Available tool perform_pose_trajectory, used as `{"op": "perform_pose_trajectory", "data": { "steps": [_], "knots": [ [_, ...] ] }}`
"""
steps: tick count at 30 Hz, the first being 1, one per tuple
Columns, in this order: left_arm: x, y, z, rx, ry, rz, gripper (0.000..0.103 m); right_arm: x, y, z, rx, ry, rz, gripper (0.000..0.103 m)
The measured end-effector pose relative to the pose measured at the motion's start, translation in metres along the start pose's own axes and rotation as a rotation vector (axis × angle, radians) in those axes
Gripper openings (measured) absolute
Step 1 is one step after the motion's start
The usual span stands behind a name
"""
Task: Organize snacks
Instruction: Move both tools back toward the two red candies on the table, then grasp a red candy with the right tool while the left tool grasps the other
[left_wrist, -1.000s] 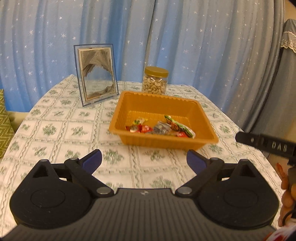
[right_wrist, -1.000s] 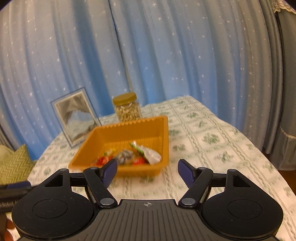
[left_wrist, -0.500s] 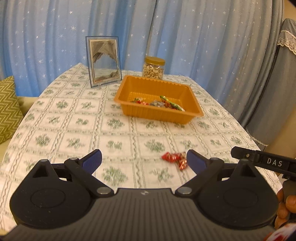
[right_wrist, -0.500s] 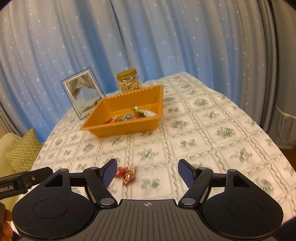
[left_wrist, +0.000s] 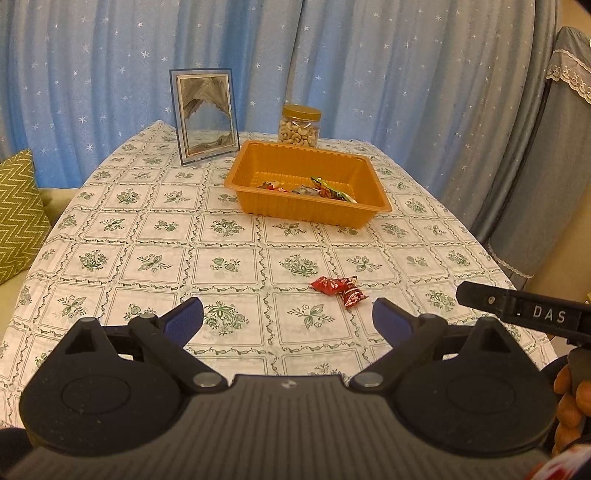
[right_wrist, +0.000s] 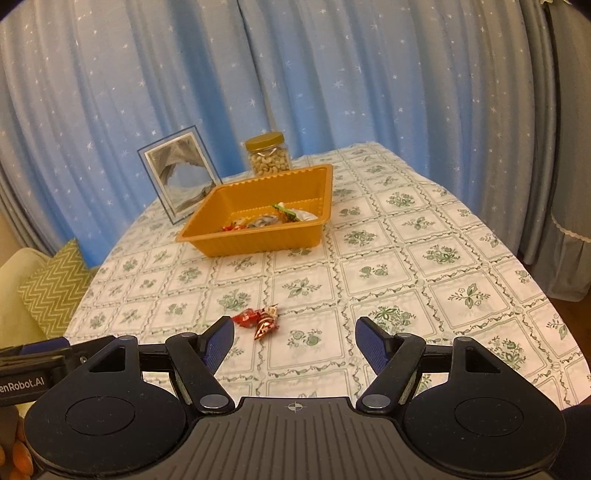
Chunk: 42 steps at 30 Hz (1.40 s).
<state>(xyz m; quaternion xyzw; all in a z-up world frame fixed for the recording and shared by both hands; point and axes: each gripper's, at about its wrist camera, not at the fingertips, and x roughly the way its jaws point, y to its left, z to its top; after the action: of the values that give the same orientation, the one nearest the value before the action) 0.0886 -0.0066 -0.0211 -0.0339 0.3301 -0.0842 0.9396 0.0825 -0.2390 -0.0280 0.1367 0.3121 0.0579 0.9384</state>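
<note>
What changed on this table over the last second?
Both grippers, left and right, pulled back from the orange tray, bringing two red candies on the cloth into view. Nothing was picked up or let go; both are open and empty. The tray, its snacks, the nut jar and the frame stayed put.

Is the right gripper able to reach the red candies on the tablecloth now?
Probably yes: the right gripper is open, and the red candies lie just ahead on bare tablecloth, nothing between.
</note>
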Motion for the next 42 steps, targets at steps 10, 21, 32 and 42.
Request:
{"op": "perform_pose_trajectory", "data": {
  "steps": [10,21,32,42],
  "knots": [
    [0.005,0.007,-0.006,-0.012,0.018,0.013,0.097,0.002,0.000,-0.004,-0.016,0.004,-0.010,0.072],
    [0.026,0.014,-0.010,0.005,0.043,0.030,0.096,0.026,0.002,-0.016,-0.076,0.031,-0.011,0.072],
    [0.070,0.026,-0.008,0.031,0.067,0.048,0.095,0.092,0.011,-0.023,-0.162,0.085,0.003,0.072],
    [0.105,0.038,-0.001,0.011,0.077,0.031,0.095,0.154,0.023,-0.018,-0.188,0.129,0.022,0.049]
  ]
}}
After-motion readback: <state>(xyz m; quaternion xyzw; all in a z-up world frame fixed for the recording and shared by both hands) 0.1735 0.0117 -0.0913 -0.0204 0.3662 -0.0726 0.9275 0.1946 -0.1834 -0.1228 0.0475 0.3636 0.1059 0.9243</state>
